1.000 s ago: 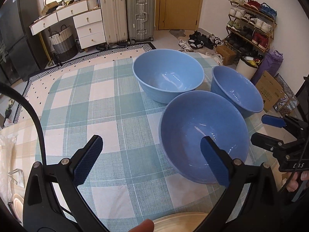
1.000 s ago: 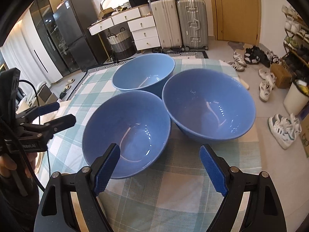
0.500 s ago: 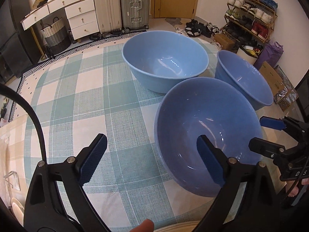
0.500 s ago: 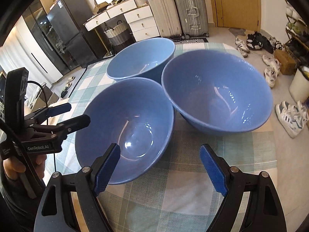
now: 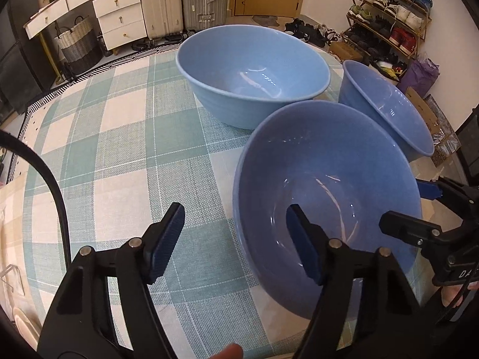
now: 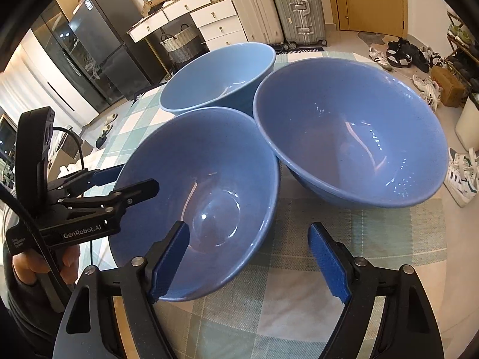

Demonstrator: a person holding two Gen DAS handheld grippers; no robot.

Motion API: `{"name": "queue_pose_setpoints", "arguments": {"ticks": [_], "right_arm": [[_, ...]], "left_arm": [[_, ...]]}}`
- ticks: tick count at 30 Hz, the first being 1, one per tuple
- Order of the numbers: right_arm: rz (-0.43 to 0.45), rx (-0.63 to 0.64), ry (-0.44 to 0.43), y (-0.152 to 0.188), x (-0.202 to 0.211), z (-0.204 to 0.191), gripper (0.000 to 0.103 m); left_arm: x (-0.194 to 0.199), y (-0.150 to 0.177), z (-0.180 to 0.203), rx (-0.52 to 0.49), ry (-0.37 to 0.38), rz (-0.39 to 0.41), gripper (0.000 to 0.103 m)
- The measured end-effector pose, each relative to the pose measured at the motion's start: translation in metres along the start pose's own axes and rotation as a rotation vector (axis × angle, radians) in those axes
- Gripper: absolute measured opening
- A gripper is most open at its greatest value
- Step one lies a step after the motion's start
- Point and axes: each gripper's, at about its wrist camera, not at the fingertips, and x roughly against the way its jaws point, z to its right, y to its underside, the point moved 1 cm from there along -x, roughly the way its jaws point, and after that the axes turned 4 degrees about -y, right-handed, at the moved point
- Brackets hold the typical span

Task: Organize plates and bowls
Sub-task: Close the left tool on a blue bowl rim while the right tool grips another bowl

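**Bowl pickup: both grippers straddling the near bowl's rim, no grip yet**

Scene: three blue bowls clustered on the checked tablecloth (image 5: pixel 125 149). Near bowl (image 5: pixel 326 203) sits closest to the person; far bowl (image 5: pixel 254 68) behind it; right bowl (image 6: pixel 353 137) beside it. In the right wrist view the near and right bowls' rims look touching or nearly so. Can't tell for certain.

Left gripper (image 5: pixel 233 236): jaws closing. One finger is inside the near bowl, the other outside over the cloth, so the bowl's left wall is between them. Pads not yet pressing on it as far as the frames show.

Right gripper (image 6: pixel 248 257): jaws fairly wide, narrowing slightly. Left finger is over the near bowl's inside, right finger outside above the cloth. Rim sits between them, no contact visible.

Step in hand, as a judgement: two-handed grasp of the near bowl, likely to nest it into one of the other two. No stacking done yet; all three bowls stand apart on the table.

Next move calls for:
- both jaws closing fully onto the wall, opposite sides
- a straight lift, level, to clear the neighbouring rims
- then centring over the target bowl before lowering

Risk: thin glazed wall, slippery; uneven closure could tip the bowl or knock the right bowl toward the table edge.
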Motion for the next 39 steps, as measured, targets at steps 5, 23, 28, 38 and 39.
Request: {"name": "queue_pose_setpoints", "arguments": {"ticks": [5,23,28,38,39], "right_arm": [[-0.009,0.005,0.0,-0.001,-0.005,-0.001,0.075],[-0.041,0.021,-0.02,-0.003,-0.033,-0.008,0.032],[-0.04,0.027,-0.003,-0.002,-0.035,-0.01,0.029],[-0.025,0.048,0.033,0.001,-0.036,-0.011,0.027],[-0.021,0.05,0.037,0.001,-0.035,-0.011,0.027]], "left_arm": [[-0.007,0.0,0.003,-0.011,-0.003,-0.013,0.059],[-0.024,0.007,0.017,-0.089,-0.015,-0.037,0.008],[-0.023,0.008,0.016,-0.096,-0.007,-0.029,0.007],[-0.013,0.014,0.025,-0.123,-0.013,-0.01,0.007],[-0.011,0.015,0.026,-0.124,-0.014,-0.006,0.007]]}}
